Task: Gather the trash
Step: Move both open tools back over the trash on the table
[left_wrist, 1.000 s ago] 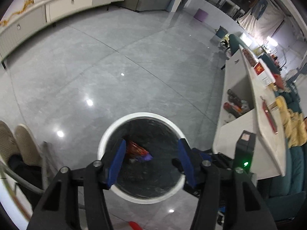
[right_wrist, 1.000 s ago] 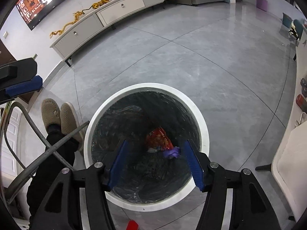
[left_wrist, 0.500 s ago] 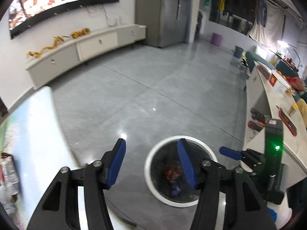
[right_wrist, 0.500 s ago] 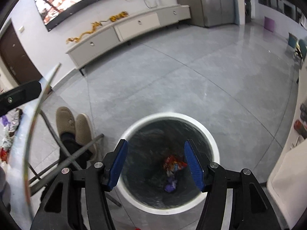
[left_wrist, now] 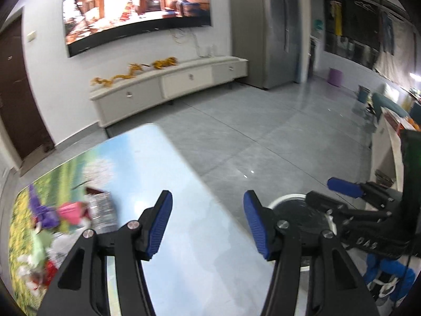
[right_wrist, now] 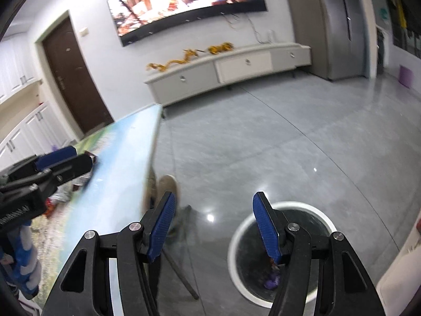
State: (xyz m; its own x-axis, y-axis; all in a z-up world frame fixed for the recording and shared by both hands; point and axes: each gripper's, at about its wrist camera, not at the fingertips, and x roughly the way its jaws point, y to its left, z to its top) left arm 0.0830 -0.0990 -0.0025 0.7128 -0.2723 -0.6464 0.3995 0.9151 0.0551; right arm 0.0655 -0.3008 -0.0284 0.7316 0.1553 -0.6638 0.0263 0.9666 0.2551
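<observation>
My left gripper (left_wrist: 208, 222) is open and empty above a table with a landscape-print top (left_wrist: 147, 168). Blurred trash wrappers (left_wrist: 71, 213), purple, pink and silver, lie on the table's left part, left of the gripper. My right gripper (right_wrist: 213, 223) is open and empty, above the floor beside the table edge (right_wrist: 154, 142). A white-rimmed round bin (right_wrist: 282, 252) with a black liner stands on the floor; purple trash (right_wrist: 271, 284) shows inside. The bin's rim also shows in the left wrist view (left_wrist: 288, 200). The right gripper shows at right in the left view (left_wrist: 344, 187), the left gripper at left in the right view (right_wrist: 56, 158).
Grey tiled floor (right_wrist: 263, 144) stretches to a long white cabinet (left_wrist: 168, 84) under a wall screen (left_wrist: 136, 2). A brown door (right_wrist: 71, 71) is at the left. A slippered foot (right_wrist: 168, 187) and metal table legs (right_wrist: 179, 271) are beside the bin. A white counter (left_wrist: 389, 142) stands at the right.
Both grippers have lifted and tilted up from over the bin and swung left toward the table. The bin has dropped low in both views; the table and its wrappers have come into view.
</observation>
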